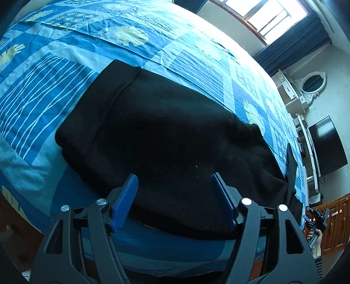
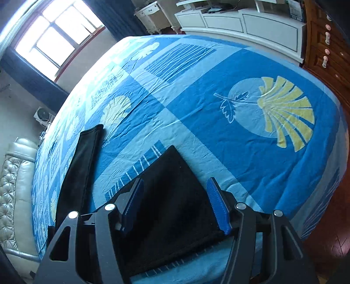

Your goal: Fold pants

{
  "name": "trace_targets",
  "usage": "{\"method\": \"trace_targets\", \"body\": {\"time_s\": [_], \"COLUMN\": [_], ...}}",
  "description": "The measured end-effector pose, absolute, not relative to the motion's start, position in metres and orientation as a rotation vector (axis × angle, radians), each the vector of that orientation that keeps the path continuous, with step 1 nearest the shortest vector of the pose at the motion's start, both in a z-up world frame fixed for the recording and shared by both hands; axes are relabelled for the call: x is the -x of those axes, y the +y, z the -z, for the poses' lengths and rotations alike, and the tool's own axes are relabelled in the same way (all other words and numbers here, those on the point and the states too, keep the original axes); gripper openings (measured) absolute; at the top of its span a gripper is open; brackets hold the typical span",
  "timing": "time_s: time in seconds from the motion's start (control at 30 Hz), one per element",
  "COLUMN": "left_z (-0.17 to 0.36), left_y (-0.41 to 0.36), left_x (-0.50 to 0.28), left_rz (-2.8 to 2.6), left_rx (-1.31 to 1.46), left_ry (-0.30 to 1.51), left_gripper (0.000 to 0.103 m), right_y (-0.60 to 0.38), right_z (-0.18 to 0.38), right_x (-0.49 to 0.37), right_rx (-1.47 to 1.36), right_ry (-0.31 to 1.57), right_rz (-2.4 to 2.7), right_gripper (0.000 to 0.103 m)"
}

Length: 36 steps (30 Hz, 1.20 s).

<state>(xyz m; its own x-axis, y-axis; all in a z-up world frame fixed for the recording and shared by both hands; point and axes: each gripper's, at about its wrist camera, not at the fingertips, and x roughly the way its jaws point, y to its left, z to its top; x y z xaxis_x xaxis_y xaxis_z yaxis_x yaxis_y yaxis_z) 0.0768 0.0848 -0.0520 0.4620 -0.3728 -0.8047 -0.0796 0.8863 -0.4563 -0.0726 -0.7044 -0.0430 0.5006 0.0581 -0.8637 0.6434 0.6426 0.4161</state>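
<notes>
L gripper [image 1: 175,192] closest in left view, blue pads [image 1: 124,203] spread wide, nothing between them, hovering over near edge of pants [image 1: 166,139]. Black pants flat on bed [image 1: 39,96], waistband end to the left w/ a seam line, rest running off to the right toward the bed edge. Blue patchwork cover w/ yellow leaf prints underneath. Further back: window [image 1: 269,17], dark curtain [image 1: 293,43], white dresser w/ oval mirror [image 1: 312,83], TV [image 1: 328,146] on wall. R hand w/ other gripper visible far right, low.

R gripper [image 2: 175,205] in right view also wide apart, pads [image 2: 218,207] empty, sitting above a pant leg [image 2: 170,196] end that reaches toward camera. Second leg [image 2: 81,166] off to the left, separate strip, gap of cover between the two. Beyond: big yellow leaf print, then white cabinet [image 2: 240,24], wood drawers [image 2: 323,50] at right, padded headboard [image 2: 15,181] far left.
</notes>
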Motion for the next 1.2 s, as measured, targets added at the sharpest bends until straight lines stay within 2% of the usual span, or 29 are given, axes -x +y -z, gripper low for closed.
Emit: {"method": "trace_targets", "body": {"time_s": [0.07,0.13,0.23,0.4,0.43,0.5,0.63,0.73,0.83,0.87,0.97,1.1,1.13,1.17,1.2], "left_z": [0.051,0.049,0.046,0.044,0.044,0.045,0.047,0.047,0.050,0.050,0.048,0.044,0.044,0.045,0.045], "left_y": [0.079,0.077,0.076,0.070,0.067,0.063,0.056,0.056,0.055,0.055,0.056,0.057,0.058,0.059,0.060], "left_x": [-0.078,-0.079,-0.078,-0.078,-0.078,-0.080,-0.082,-0.081,-0.082,-0.082,-0.080,-0.077,-0.077,-0.076,-0.076], "left_rz": [0.171,0.170,0.168,0.149,0.144,0.138,0.129,0.141,0.148,0.149,0.159,0.153,0.153,0.155,0.160], "left_rx": [0.464,0.477,0.507,0.469,0.460,0.447,0.436,0.441,0.436,0.438,0.427,0.396,0.395,0.401,0.410], "left_ry": [1.086,1.087,1.087,1.079,1.076,1.078,1.089,1.085,1.084,1.081,1.068,1.044,1.043,1.043,1.045], "left_gripper": [0.070,0.070,0.070,0.070,0.070,0.070,0.071,0.074,0.075,0.075,0.075,0.075,0.076,0.076,0.077], "right_y": [-0.694,-0.688,-0.702,-0.711,-0.707,-0.701,-0.709,-0.722,-0.723,-0.726,-0.719,-0.666,-0.646,-0.626,-0.606], "right_z": [0.045,0.038,0.035,0.059,0.060,0.059,0.038,0.056,0.055,0.050,0.014,-0.028,-0.036,-0.041,-0.044], "right_x": [0.061,0.064,0.083,0.107,0.109,0.107,0.117,0.127,0.127,0.129,0.126,0.066,0.041,0.015,-0.015], "right_rx": [-0.727,-0.673,-0.707,-0.786,-0.774,-0.739,-0.665,-0.706,-0.705,-0.729,-0.651,-0.635,-0.605,-0.577,-0.556], "right_ry": [1.075,1.065,1.011,1.054,1.042,1.071,1.024,1.078,1.064,1.048,0.981,0.902,0.891,0.890,0.899], "right_rz": [0.385,0.367,0.384,0.382,0.381,0.374,0.448,0.456,0.445,0.461,0.629,0.502,0.456,0.413,0.364], "right_gripper": [0.060,0.060,0.060,0.060,0.056,0.023,0.020,0.011,0.012,0.018,0.026,0.030,0.037,0.051,0.060]}}
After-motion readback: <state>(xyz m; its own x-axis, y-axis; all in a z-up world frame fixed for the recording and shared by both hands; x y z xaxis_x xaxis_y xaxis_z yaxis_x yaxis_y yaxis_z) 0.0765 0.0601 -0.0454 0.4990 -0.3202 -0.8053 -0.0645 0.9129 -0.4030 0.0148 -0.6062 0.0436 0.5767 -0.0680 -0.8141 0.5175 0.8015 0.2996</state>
